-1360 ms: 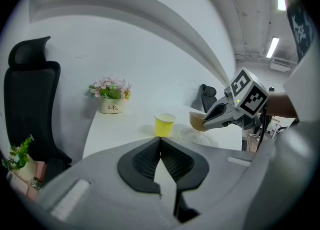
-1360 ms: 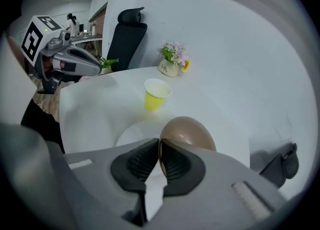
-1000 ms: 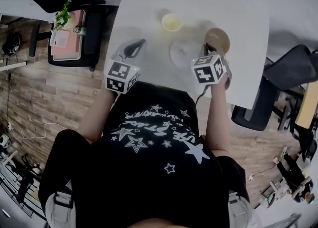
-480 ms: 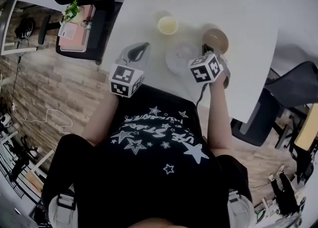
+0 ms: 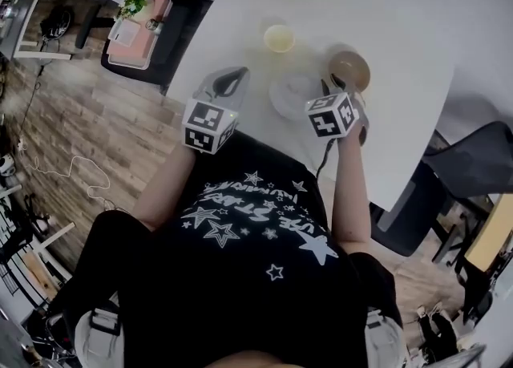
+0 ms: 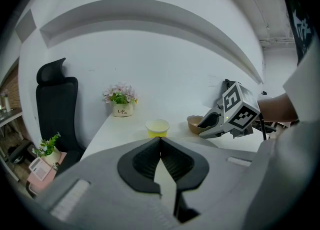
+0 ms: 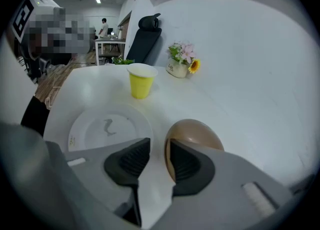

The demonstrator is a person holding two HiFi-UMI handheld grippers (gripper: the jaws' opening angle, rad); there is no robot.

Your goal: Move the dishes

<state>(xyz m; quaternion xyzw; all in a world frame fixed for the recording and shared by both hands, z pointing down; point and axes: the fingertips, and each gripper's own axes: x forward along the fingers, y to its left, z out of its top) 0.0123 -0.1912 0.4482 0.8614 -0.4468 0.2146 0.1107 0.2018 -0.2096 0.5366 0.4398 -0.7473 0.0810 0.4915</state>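
Observation:
On the white table (image 5: 401, 30) stand a brown bowl (image 5: 349, 70) (image 7: 195, 133), a white plate (image 5: 295, 92) (image 7: 107, 126) with a small dark mark, and a yellow cup (image 5: 278, 38) (image 7: 140, 81). My right gripper (image 5: 338, 86) (image 7: 157, 146) is open with a narrow gap. It sits low at the bowl's near left rim, and its right finger (image 7: 187, 164) overlaps that rim. My left gripper (image 5: 227, 82) (image 6: 160, 141) is shut and empty. It hovers at the table's near left edge, pointing toward the cup (image 6: 157, 128).
A small flower pot (image 6: 120, 102) (image 7: 179, 62) stands at the table's far end. Beyond the table is a black office chair (image 6: 55, 98), and another chair (image 5: 473, 162) is at its right. A stand with a plant (image 5: 136, 22) is on the wood floor to the left.
The head view has swung a little. The left gripper edged slightly right toward the table; the right gripper stays by the bowl's rim.

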